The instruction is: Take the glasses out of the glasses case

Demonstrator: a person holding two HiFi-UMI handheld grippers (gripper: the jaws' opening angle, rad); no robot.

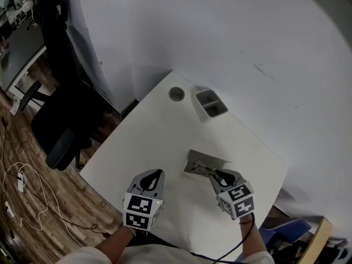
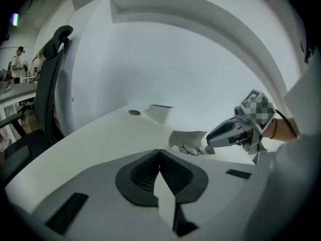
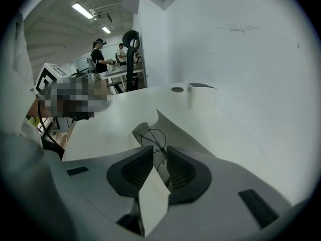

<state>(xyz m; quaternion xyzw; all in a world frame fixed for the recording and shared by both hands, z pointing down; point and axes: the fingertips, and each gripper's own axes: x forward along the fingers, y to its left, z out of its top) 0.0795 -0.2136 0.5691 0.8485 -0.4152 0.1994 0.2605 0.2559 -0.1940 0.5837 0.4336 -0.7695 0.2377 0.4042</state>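
An open grey glasses case [image 1: 208,159] lies flat on the white table [image 1: 148,142], toward its near right. Thin round wire glasses [image 1: 201,166] rest on the case's near part. My right gripper [image 1: 219,175] reaches in from the near side, and its jaws are closed on the glasses frame. In the right gripper view one lens ring [image 3: 153,136] shows just ahead of the jaws, over the case [image 3: 173,130]. My left gripper [image 1: 154,175] hovers left of the case, shut and empty. The left gripper view shows the glasses [image 2: 191,148], the case [image 2: 186,136] and the right gripper [image 2: 208,150].
A small white rectangular tray [image 1: 211,103] and a round metal disc [image 1: 176,94] sit at the table's far corner, against the white wall. A black office chair [image 1: 60,109] stands left of the table on the wood floor, with cables [image 1: 22,186] nearby.
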